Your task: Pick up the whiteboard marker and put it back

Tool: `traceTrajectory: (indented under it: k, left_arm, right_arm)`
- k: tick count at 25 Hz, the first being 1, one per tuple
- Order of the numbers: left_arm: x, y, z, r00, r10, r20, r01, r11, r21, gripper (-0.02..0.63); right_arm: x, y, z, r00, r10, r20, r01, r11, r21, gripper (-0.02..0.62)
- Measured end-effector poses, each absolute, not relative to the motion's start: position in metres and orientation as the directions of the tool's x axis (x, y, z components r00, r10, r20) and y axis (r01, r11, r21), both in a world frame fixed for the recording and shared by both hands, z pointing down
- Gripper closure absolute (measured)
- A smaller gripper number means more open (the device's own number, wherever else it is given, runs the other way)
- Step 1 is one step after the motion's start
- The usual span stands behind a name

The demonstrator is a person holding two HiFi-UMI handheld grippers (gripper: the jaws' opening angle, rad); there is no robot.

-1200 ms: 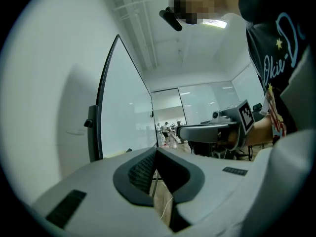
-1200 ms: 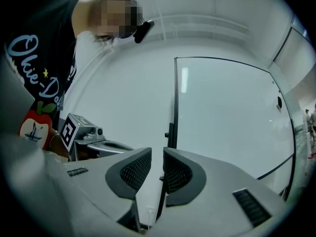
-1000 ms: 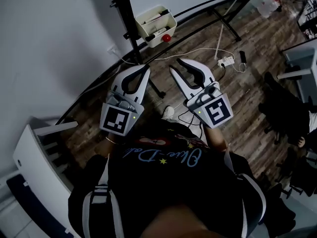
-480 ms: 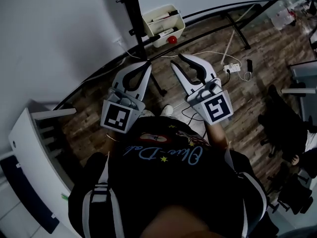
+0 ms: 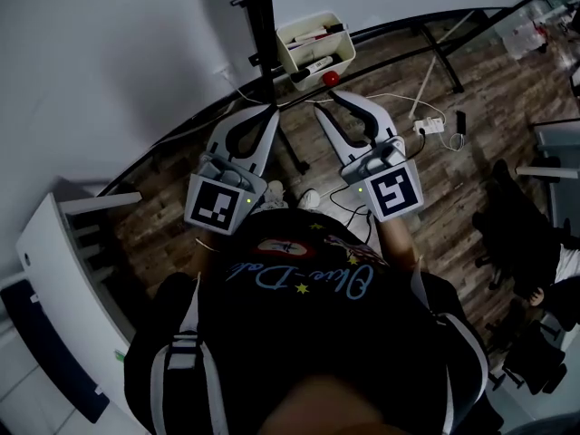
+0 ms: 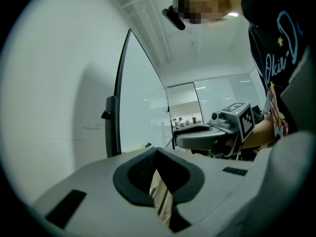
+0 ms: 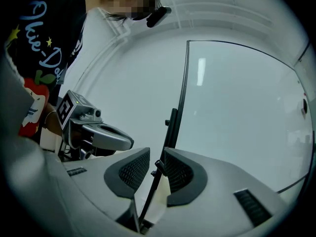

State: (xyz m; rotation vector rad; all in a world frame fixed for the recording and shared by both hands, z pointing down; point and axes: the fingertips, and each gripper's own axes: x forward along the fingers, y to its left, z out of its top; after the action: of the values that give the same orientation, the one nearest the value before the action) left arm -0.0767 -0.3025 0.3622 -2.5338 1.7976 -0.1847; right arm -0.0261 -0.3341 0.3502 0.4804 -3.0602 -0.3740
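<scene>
Down at the bottom edge of the head view is the person's black shirt (image 5: 299,333) with pale lettering. Just above it, in the middle of the frame, sit the two marker cubes.

From the left cube, the left gripper (image 5: 268,116) reaches up the frame. Its two jaws are pressed together at the tips with nothing pinched between them.

Beside it, right of centre, the right gripper (image 5: 326,104) has its jaws spread and is also empty. In its own view only the black stand pole (image 5: 258,16) shows through the gap, farther off.

Beneath both tools lies the wooden floor (image 5: 471,80), with a white power strip (image 5: 426,127) and its cable at centre right.

Beyond the jaw tips, at upper centre, a cream tray (image 5: 292,54) hangs on the stand. The whiteboard marker (image 5: 317,63) lies inside it among other pens, well clear of both grippers. A small red round object (image 5: 332,78) sits just under the tray's lower corner, close to the right gripper's tips.

Farthest off, the whiteboard (image 7: 237,107) fills the right of the right gripper view.
</scene>
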Motion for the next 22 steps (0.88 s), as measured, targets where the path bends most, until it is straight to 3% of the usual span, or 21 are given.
traceTrajectory:
  k: [22]
  left_arm:
    - [-0.103,-0.298,0.368,0.314,-0.943,0.112,-0.942,-0.324,-0.085,0.618]
  right_arm:
    - [-0.071,-0.357,0.381,-0.937,-0.34,0.082,-0.289,0.884,0.367,0.476]
